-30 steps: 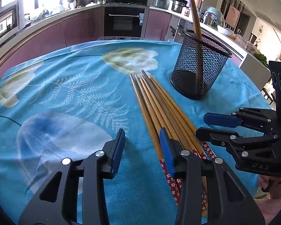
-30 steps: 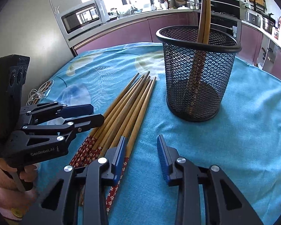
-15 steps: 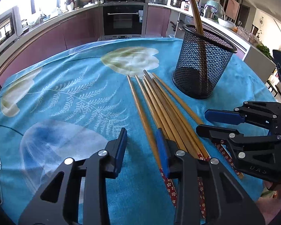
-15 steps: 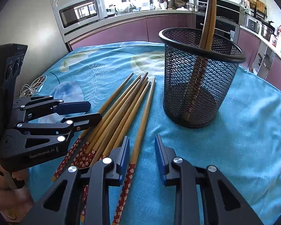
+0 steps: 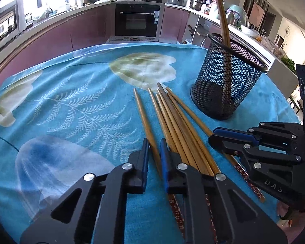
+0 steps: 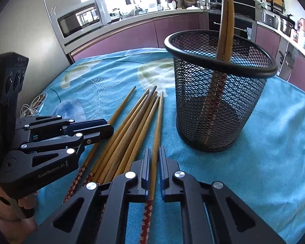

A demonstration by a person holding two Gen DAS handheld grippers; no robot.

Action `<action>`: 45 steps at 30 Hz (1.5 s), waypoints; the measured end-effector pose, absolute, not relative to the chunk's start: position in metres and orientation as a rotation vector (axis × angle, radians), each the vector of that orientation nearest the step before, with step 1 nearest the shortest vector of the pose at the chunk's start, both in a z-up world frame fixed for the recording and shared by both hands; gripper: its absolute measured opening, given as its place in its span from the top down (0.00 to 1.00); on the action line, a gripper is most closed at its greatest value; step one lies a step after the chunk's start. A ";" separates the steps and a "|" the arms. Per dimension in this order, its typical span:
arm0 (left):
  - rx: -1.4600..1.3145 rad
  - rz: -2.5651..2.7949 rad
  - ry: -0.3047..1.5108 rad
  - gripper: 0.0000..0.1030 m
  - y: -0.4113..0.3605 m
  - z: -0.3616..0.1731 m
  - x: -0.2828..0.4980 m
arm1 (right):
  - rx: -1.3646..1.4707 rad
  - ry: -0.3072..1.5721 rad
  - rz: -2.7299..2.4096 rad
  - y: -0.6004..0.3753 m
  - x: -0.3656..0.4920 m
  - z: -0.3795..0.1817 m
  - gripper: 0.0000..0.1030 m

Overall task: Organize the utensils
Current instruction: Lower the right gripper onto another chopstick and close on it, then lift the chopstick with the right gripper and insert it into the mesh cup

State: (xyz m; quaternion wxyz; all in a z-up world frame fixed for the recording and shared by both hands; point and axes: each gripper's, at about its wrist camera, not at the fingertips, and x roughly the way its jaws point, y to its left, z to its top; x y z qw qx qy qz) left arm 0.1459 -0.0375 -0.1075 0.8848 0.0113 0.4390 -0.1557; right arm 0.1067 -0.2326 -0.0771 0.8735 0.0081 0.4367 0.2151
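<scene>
we've got l gripper [image 5: 153, 152] clamped on leftmost chopstick [image 5: 145, 122], r gripper [image 6: 153, 162] clamped on rightmost chopstick [image 6: 157, 130]; jaws just closed.

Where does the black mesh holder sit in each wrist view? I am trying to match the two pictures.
Left wrist: the black mesh holder stands upper right, beyond the loose chopsticks.
Right wrist: the black mesh holder stands right of centre, right of the loose chopsticks.
Shared landmark: the two chopsticks standing inside it.
</scene>
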 end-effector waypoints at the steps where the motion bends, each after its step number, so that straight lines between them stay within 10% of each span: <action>1: 0.014 -0.324 0.913 0.90 -0.037 -0.107 0.145 | 0.025 0.912 0.451 -0.234 0.106 -0.077 0.94; 45: -0.056 -0.426 0.873 0.93 -0.025 -0.084 0.120 | 0.082 0.825 0.561 -0.258 0.079 -0.041 0.94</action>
